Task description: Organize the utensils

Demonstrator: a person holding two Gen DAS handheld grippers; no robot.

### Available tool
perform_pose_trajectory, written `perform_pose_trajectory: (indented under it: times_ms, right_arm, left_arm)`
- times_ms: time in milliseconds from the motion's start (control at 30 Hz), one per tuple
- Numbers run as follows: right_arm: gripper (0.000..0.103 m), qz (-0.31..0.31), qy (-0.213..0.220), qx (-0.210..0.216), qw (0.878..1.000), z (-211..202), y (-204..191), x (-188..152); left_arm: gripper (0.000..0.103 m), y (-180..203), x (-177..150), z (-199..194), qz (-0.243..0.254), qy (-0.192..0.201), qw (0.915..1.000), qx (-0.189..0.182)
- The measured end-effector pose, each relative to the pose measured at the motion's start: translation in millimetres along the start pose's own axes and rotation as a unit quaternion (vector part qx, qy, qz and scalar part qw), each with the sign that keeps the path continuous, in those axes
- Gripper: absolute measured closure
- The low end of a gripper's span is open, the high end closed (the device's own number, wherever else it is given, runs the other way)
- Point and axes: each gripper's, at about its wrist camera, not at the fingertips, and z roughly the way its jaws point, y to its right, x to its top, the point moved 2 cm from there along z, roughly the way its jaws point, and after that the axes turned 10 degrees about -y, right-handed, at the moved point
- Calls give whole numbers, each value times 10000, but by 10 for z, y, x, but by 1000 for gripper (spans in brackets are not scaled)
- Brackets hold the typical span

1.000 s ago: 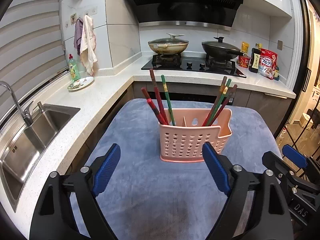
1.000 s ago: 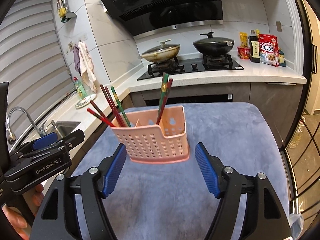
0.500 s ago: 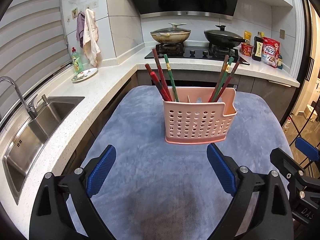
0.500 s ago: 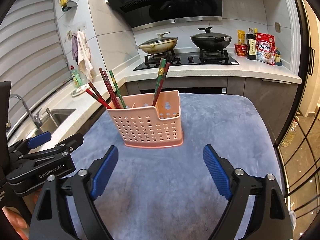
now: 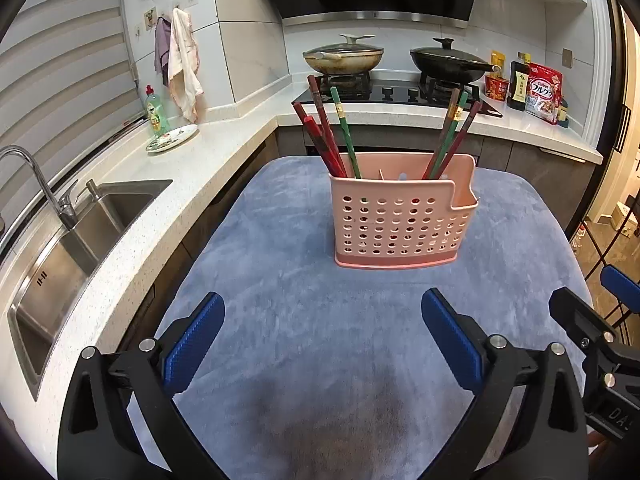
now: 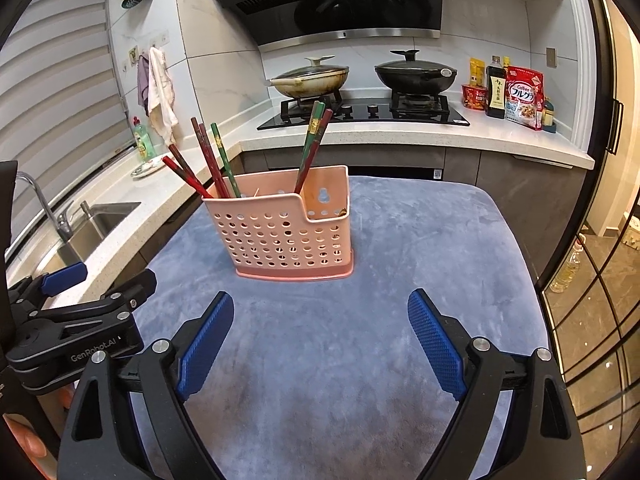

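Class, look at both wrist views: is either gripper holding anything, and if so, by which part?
Nothing is held. The left gripper and right gripper are both open over the blue mat, short of the pink basket holding the chopsticks.

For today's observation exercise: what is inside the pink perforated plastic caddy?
The pink perforated plastic caddy holds red, brown and green chopsticks: one bunch in its left compartment, another in its right. Their lower ends and the caddy floor are hidden by its walls.

White tiled kitchen walls (image 5: 248,40), speckled pale counter (image 5: 224,148), steel sink (image 5: 80,232), slatted blinds (image 5: 60,60).
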Motion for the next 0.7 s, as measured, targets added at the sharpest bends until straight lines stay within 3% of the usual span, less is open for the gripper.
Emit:
perform_pose_trajectory:
  times_ms: [167,700]
  right_arm:
    - [7,-36,-37,-26,10000,9,-20,-31]
    - [7,-37,-112,-114,9999,47,-26,-65]
  left_arm:
    - [7,12,-40,13,40,-36,10000,6]
    - [7,27,-92,51,72,-146,9999,-1]
